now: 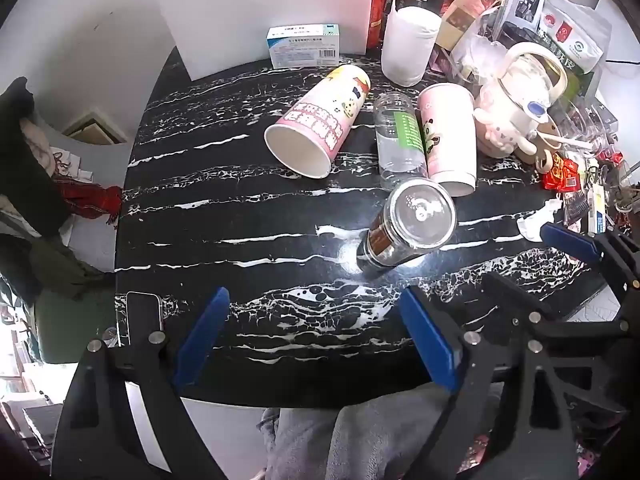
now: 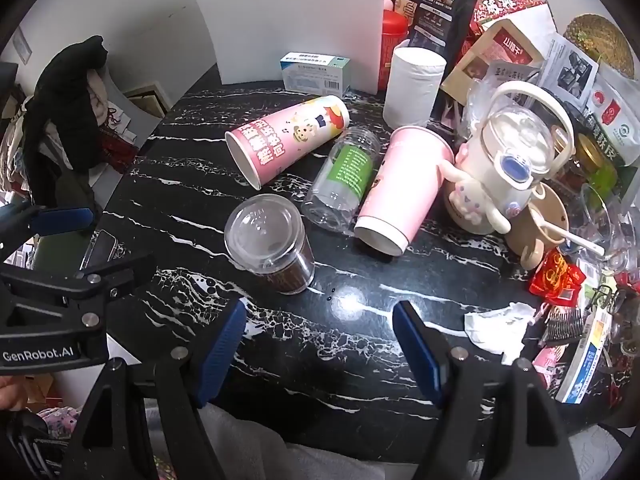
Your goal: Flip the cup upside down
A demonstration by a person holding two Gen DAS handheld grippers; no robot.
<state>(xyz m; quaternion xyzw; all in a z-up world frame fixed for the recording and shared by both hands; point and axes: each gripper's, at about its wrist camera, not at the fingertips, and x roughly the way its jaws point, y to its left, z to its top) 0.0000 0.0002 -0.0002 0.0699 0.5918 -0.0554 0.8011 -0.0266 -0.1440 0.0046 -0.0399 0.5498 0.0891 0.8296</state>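
Left claw (image 1: 316,340) wide open, empty; right claw (image 2: 320,344) likewise, clear cup (image 2: 272,248) ahead untouched.

The phone (image 1: 143,316) is half hidden behind the left gripper (image 1: 316,338) frame; the clutter pile (image 2: 580,312) on the right runs off the edge, can't tell what half of it is; the small print on the blue-and-white box (image 2: 314,74) is too tiny to read.

The clear cup (image 2: 269,242) stands on the table (image 2: 320,360). At its one o'clock lies a plastic jar (image 2: 340,182), a paper cup (image 2: 286,140) at twelve, another cup (image 2: 400,188) at two.
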